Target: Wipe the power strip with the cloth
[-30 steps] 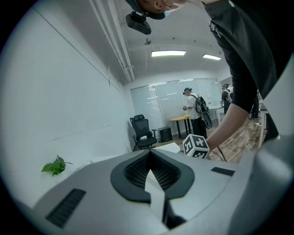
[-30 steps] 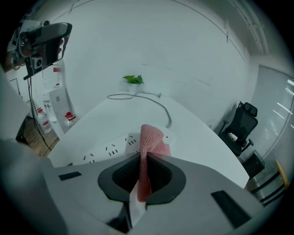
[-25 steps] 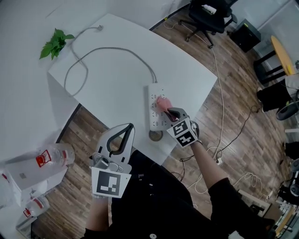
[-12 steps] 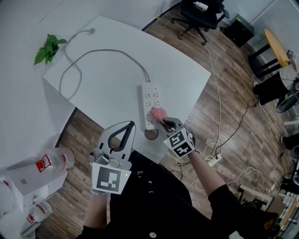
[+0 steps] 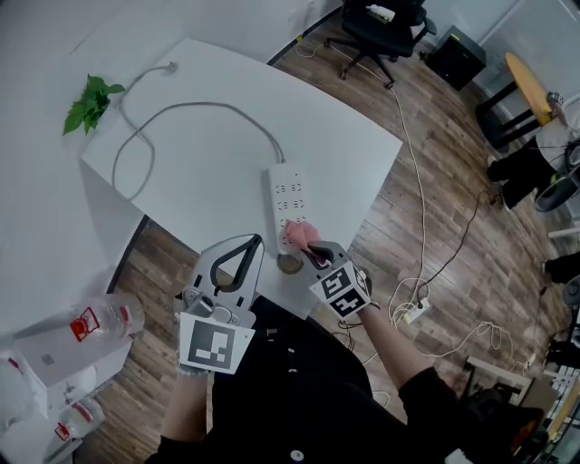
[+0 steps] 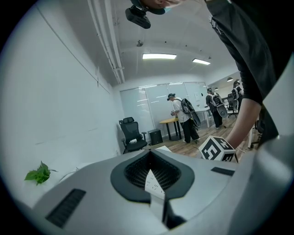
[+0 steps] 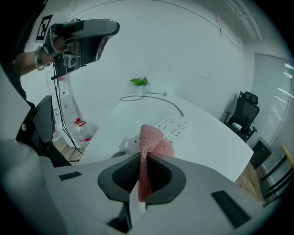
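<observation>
A white power strip (image 5: pixel 285 201) lies on the white table (image 5: pixel 208 172), with its grey cable (image 5: pixel 195 107) looping off to the far left. My right gripper (image 5: pixel 311 248) is shut on a pink cloth (image 5: pixel 298 236), which rests on the strip's near end. The right gripper view shows the cloth (image 7: pixel 150 143) pinched between the jaws, with the strip (image 7: pixel 171 128) just beyond. My left gripper (image 5: pixel 251 245) hangs shut and empty at the table's near edge, left of the strip. In the left gripper view only a sliver of the strip (image 6: pixel 152 181) shows past the jaws.
A small round object (image 5: pixel 289 264) sits at the table's near edge by the strip's end. A green plant sprig (image 5: pixel 89 100) lies at the far left corner. Bottles and a box (image 5: pixel 82 331) stand on the floor at left; an office chair (image 5: pixel 385 23) stands beyond the table.
My right gripper has dragged the pink cloth along the strip from its middle to its near end. The left gripper has stayed where it was.
</observation>
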Available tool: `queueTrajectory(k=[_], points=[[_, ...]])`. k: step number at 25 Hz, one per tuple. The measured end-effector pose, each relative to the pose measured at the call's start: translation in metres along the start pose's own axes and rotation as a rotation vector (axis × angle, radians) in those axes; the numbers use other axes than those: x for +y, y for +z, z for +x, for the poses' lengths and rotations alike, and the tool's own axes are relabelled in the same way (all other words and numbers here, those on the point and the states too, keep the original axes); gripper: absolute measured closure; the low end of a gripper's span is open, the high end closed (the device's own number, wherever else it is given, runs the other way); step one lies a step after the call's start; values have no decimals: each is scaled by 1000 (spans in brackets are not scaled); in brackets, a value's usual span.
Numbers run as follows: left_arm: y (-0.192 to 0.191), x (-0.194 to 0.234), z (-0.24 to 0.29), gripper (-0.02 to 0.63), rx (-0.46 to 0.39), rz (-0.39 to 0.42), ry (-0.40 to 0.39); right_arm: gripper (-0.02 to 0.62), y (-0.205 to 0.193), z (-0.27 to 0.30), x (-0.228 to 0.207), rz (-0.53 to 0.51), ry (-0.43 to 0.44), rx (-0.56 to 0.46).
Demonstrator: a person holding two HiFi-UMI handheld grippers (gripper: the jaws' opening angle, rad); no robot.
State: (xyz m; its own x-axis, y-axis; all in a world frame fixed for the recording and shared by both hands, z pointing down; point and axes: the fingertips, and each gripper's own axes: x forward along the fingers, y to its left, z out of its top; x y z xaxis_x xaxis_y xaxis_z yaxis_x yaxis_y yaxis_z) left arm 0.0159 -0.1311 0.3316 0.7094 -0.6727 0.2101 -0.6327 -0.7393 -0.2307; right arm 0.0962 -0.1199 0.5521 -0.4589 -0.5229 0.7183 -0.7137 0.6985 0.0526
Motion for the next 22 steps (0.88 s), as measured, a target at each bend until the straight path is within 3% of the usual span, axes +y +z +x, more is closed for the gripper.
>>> queueTrajectory(k=[13,22], points=[[-4,1,-2,594,7,-3,1,545,4,-8,-6,-2,-32,-2],[-2,5,-8,594,1,-9,24,545,29,-31,-42,-47,-117,-39]])
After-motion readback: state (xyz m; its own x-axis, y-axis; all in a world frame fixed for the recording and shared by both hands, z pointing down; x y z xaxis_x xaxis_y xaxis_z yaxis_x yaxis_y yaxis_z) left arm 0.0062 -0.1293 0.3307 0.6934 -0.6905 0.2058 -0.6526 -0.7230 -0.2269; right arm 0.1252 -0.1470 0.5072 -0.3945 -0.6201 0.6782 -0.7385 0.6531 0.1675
